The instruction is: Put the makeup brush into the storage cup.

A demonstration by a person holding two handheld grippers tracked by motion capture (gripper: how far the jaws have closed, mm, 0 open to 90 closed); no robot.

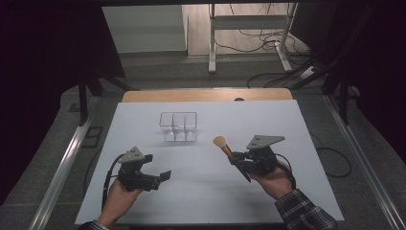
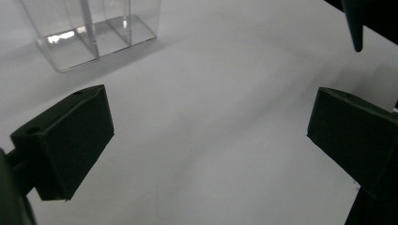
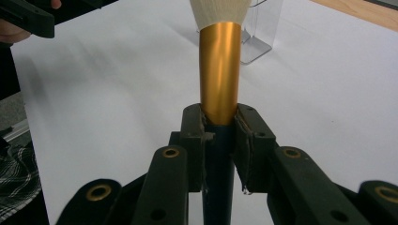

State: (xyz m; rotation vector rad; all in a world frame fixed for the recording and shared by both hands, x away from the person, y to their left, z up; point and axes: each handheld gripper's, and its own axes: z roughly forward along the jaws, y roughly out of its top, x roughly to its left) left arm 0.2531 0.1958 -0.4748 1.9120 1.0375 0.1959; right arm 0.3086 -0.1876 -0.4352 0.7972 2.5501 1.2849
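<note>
A makeup brush (image 1: 225,148) with a pale bristle head, gold ferrule and dark handle is held above the white sheet. My right gripper (image 1: 235,158) is shut on it where the ferrule meets the handle. In the right gripper view the brush (image 3: 220,70) stands up between the pads of my right gripper (image 3: 220,126), head pointing away. A clear organizer (image 1: 178,127) with several compartments stands upright at the middle back. My left gripper (image 1: 158,166) hovers at the front left, open and holding nothing. In its own view my left gripper (image 2: 206,140) spreads wide over bare sheet, the organizer (image 2: 89,33) beyond.
The white sheet (image 1: 206,201) covers most of the table, with a wooden edge (image 1: 206,95) at the back. A metal rail (image 1: 62,163) runs along each side. In the right gripper view the organizer (image 3: 263,28) stands beyond the brush, and the left gripper (image 3: 28,18) is at the top left.
</note>
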